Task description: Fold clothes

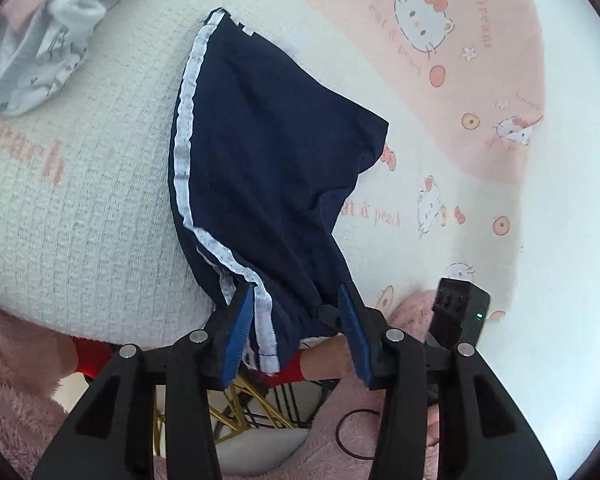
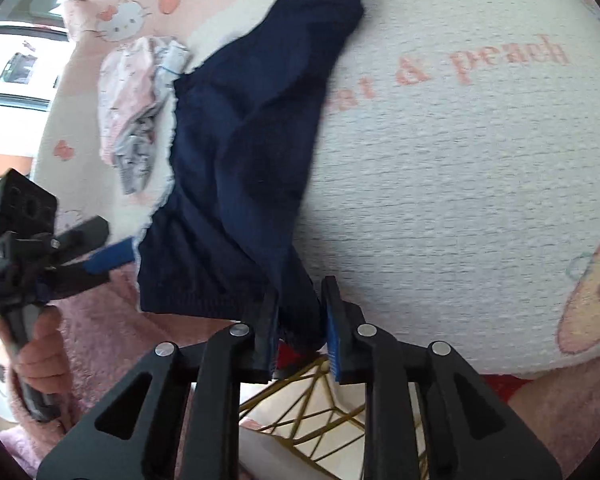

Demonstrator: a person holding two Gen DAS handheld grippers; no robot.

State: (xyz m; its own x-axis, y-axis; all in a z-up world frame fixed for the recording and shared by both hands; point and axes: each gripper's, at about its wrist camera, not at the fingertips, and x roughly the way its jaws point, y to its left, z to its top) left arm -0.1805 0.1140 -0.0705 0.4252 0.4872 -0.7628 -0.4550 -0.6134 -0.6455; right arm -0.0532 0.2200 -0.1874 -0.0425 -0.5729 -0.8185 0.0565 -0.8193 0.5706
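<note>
The navy mesh shorts with white side stripes (image 1: 268, 168) were draped over the cat-print blanket (image 1: 80, 200), waistband between both jaw pairs. The left gripper (image 1: 296, 320) stood apart, unclamped; the right gripper (image 2: 300, 320) was clamped on the waistband. Light, limp fabric; the waistband corners are judged best gripped.

left gripper (image 1: 296, 322) angled down, fingers (image 1: 236, 332) spread; right gripper (image 2: 302, 330) angled down, fingers (image 2: 332, 340) narrowly parted.
</note>
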